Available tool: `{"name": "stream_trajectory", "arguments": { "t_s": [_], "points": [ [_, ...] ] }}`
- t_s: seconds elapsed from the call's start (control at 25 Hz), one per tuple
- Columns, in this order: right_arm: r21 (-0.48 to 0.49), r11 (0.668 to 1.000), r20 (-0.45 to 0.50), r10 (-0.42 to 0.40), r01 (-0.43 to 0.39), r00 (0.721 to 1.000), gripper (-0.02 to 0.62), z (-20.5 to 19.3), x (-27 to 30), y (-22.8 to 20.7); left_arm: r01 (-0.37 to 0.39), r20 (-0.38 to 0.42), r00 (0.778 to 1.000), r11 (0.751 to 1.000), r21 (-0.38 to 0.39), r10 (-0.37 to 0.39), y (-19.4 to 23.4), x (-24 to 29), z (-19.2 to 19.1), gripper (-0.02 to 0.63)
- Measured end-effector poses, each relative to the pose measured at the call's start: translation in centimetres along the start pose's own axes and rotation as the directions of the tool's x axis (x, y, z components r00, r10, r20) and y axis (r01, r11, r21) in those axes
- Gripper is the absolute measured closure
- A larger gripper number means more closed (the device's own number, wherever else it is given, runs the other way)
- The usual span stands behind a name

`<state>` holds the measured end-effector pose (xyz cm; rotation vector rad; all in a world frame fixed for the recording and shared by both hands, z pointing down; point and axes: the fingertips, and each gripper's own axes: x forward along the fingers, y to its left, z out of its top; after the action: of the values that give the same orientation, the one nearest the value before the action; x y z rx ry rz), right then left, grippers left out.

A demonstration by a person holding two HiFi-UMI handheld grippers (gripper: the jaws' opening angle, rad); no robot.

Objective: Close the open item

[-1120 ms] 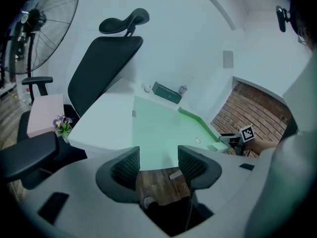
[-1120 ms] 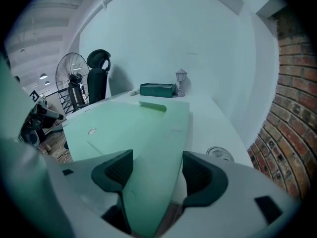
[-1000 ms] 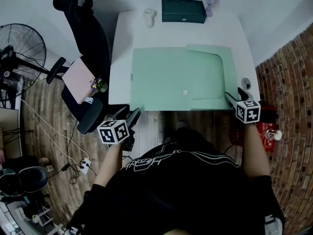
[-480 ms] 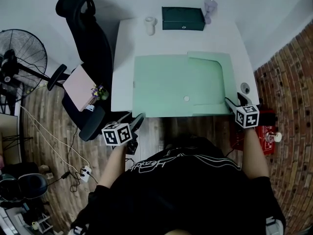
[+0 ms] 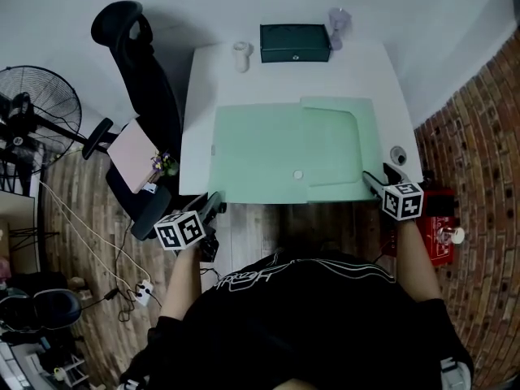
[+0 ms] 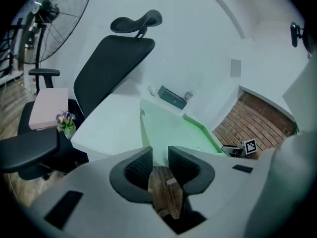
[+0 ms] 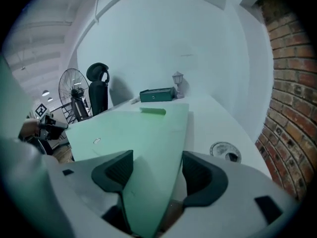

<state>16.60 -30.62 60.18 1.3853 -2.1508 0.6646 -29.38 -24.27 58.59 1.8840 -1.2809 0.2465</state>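
A pale green folder (image 5: 268,149) lies open on the white desk (image 5: 207,80), its right leaf (image 5: 333,145) slightly raised. My right gripper (image 5: 374,177) sits at the folder's front right corner. In the right gripper view the gripper (image 7: 157,167) stands open, with the green sheet (image 7: 133,133) slanting up between its jaws. My left gripper (image 5: 213,204) hangs off the desk's front left corner, over the wooden floor. Its jaws (image 6: 160,160) have just been closing; a narrow gap is left, with nothing between them.
A dark green box (image 5: 295,43), a small white cup (image 5: 241,54) and a lilac ornament (image 5: 338,19) stand along the desk's far edge. A cable grommet (image 5: 397,154) is near the right edge. A black office chair (image 5: 146,80) and a fan (image 5: 32,120) stand to the left.
The left gripper's jaws have drawn much closer together, with nothing taken between them. The right gripper has stayed at the folder's front right corner. The head view has shifted slightly.
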Motion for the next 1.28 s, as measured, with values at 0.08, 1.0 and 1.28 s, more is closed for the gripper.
{"name": "stream_trajectory", "arguments": {
  "t_s": [0.08,1.0,1.28],
  "points": [
    [0.018,1.000,-0.010,0.024,-0.024,1.000,0.284,0.2,0.0,0.0,-0.027,0.028,0.999,1.000,0.009,0.027,-0.7,-0.4,0.6,0.490],
    [0.189,0.970,0.014,0.150,-0.150,0.989,0.314,0.9,0.5,-0.6,0.114,0.108,0.981,0.929,0.352,-0.161,-20.0,-3.6,7.2,0.515],
    [0.198,0.962,0.015,0.189,-0.188,0.982,0.314,1.2,0.4,-0.6,0.144,0.096,0.975,0.901,0.408,-0.200,-24.8,-2.7,6.8,0.517]
  ]
}}
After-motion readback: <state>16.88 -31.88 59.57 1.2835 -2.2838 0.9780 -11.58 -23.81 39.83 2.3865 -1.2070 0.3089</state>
